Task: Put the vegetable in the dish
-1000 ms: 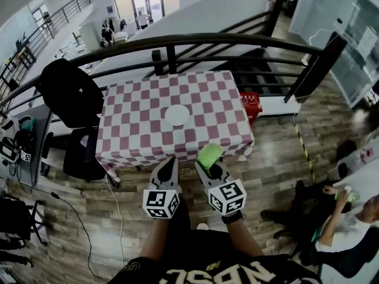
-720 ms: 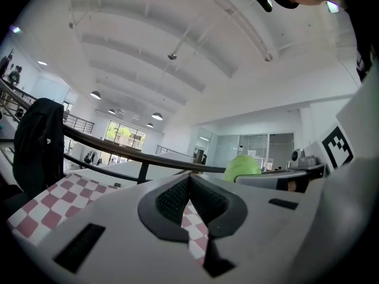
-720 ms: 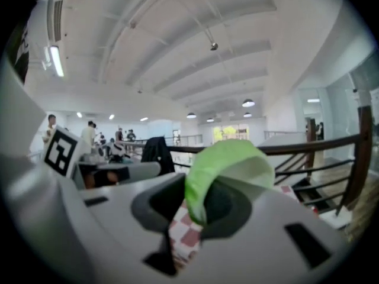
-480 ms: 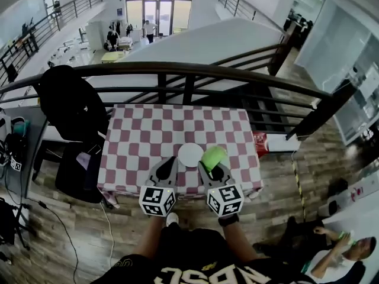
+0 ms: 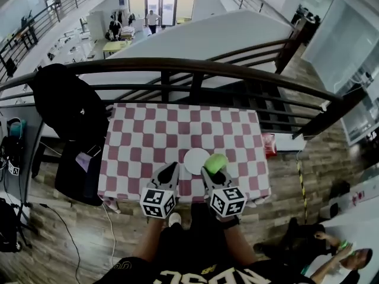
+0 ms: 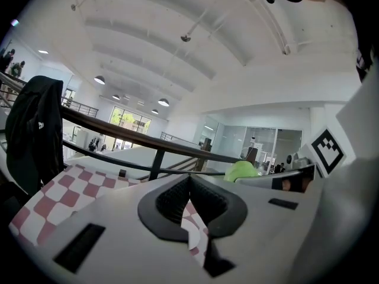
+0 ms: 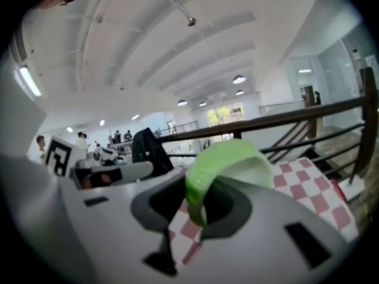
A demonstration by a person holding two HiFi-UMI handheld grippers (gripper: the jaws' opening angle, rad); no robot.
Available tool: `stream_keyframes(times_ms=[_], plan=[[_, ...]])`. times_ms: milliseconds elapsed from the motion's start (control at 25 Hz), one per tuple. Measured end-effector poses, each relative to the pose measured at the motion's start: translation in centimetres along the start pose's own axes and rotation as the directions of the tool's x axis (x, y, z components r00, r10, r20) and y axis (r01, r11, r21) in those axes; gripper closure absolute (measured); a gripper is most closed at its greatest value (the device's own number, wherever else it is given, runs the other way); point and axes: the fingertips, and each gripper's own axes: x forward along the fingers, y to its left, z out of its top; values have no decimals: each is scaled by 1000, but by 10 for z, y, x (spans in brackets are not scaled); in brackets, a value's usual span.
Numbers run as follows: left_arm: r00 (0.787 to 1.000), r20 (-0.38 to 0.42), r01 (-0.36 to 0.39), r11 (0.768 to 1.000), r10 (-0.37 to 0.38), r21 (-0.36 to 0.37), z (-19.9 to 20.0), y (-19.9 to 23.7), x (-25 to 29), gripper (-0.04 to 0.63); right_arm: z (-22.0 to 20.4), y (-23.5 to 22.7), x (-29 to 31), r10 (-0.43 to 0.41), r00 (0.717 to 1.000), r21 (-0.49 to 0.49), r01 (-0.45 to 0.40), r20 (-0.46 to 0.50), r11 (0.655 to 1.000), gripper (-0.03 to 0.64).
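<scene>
My right gripper (image 5: 215, 171) is shut on a light green leafy vegetable (image 5: 215, 163), which bulges up from between the jaws (image 7: 228, 167). It hangs over the near edge of the checked table, just right of a small white dish (image 5: 196, 160) that lies flat on the cloth. My left gripper (image 5: 170, 173) is shut with nothing in it, pointing at the table's near edge left of the dish. In the left gripper view its pads meet (image 6: 189, 201), and the vegetable (image 6: 241, 170) shows to the right. The dish is hidden in both gripper views.
A red-and-white checked tablecloth (image 5: 154, 141) covers the table. A dark railing (image 5: 177, 67) runs behind it, with an open drop beyond. A black jacket on a chair (image 5: 62, 102) stands at the table's left. A seated person (image 5: 331, 253) is at the lower right.
The table has come closer under both grippers. The right gripper with the vegetable now sits beside the dish; a second ago both grippers were short of the table's near edge.
</scene>
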Motion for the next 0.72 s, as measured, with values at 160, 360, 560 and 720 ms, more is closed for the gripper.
stream_keyframes(times_ms=[160,360,560,720], plan=[[999,-32,-25,999,24,-30,-18,18,19,575,-6,-23,23,42,999,30,-41,-31,999,531],[997,-78,17,998,-22,-60,-36,22,47,575,-21,-45,50,113,990,124,-102,-84,987,531],[988,-136,46,985,-69,-165,-62,29,66,575,-44,-53,69,225,966,262,-186,-129,947,531],[971,-138,166,964,-197,-206,-76,25,72,565,-55,-47,78,390,917,441,-315,-89,841,531]])
